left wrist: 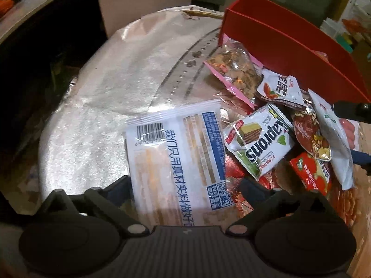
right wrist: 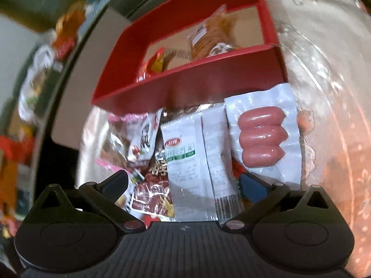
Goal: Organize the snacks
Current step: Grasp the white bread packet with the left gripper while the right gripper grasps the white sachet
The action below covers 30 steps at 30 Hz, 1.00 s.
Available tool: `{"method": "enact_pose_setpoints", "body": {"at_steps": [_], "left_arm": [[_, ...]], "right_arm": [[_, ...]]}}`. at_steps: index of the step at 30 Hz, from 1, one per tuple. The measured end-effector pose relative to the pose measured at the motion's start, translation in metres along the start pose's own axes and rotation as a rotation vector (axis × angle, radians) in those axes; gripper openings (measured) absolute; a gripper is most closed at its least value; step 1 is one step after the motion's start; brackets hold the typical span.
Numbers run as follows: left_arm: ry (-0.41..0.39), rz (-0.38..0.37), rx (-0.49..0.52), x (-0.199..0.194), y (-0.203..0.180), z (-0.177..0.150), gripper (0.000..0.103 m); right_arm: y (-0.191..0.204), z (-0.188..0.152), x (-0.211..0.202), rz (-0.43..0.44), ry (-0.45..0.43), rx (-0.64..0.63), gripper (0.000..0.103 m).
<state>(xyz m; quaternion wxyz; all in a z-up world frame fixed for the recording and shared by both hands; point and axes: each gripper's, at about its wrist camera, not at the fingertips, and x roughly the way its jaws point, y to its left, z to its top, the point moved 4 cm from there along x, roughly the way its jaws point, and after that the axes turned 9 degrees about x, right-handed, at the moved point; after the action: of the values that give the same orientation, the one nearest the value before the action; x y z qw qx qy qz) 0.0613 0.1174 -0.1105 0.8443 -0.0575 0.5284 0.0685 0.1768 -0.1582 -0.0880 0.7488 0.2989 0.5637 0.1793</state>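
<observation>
A red divided box [left wrist: 289, 46] stands at the far side of a pile of snack packets. My left gripper [left wrist: 184, 185] is open, and a white and blue barcode packet [left wrist: 180, 153] lies flat between its fingers. To the right lie a Kaprons wafer pack [left wrist: 259, 143], a pink-edged nut bag [left wrist: 236, 69] and a red packet [left wrist: 310, 173]. My right gripper [right wrist: 184, 180] is open over a white packet with a green label [right wrist: 185, 157]. A sausage pack [right wrist: 262, 136] lies beside that packet. The red box [right wrist: 185, 85] holds an orange-brown packet [right wrist: 213, 37] in its far compartment.
The snacks rest on a round table with a shiny pale cloth [left wrist: 104, 97]. Beyond its left edge the floor is dark. A beige panel [left wrist: 143, 7] stands behind the table. Blurred shelves of goods [right wrist: 34, 81] run along the left in the right wrist view.
</observation>
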Motion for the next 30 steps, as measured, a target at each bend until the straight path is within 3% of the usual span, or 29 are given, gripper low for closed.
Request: {"method": "enact_pose_setpoints", "body": {"at_steps": [5,11,13,15,16,20,25,30], "left_arm": [[-0.009,0.054,0.073,0.002,-0.013,-0.004,0.099],[-0.002,0.047,0.081,0.003,-0.012,-0.003,0.098],[-0.002,0.049,0.072,0.002,-0.01,-0.002,0.093],[-0.002,0.057,0.051,-0.001,-0.007,-0.001,0.086],[-0.002,0.059,0.037,-0.003,-0.005,-0.001,0.078],[0.0,0.025,-0.011,-0.011,0.004,-0.002,0.071],[-0.008,0.007,-0.07,-0.026,0.015,-0.006,0.068],[-0.08,-0.033,-0.07,-0.056,0.009,-0.004,0.068]], "right_arm": [[0.008,-0.012,0.002,-0.028,0.0,-0.138,0.103],[0.019,-0.02,0.005,-0.096,-0.025,-0.242,0.103],[0.024,-0.019,0.006,-0.144,-0.022,-0.277,0.095],[0.027,-0.022,0.003,-0.239,-0.044,-0.351,0.067],[0.027,-0.023,0.001,-0.258,-0.047,-0.381,0.065],[0.023,-0.021,-0.007,-0.248,-0.042,-0.378,0.051],[0.032,-0.025,-0.036,-0.192,-0.085,-0.36,0.05],[0.036,-0.041,-0.059,-0.146,-0.112,-0.338,0.049]]}}
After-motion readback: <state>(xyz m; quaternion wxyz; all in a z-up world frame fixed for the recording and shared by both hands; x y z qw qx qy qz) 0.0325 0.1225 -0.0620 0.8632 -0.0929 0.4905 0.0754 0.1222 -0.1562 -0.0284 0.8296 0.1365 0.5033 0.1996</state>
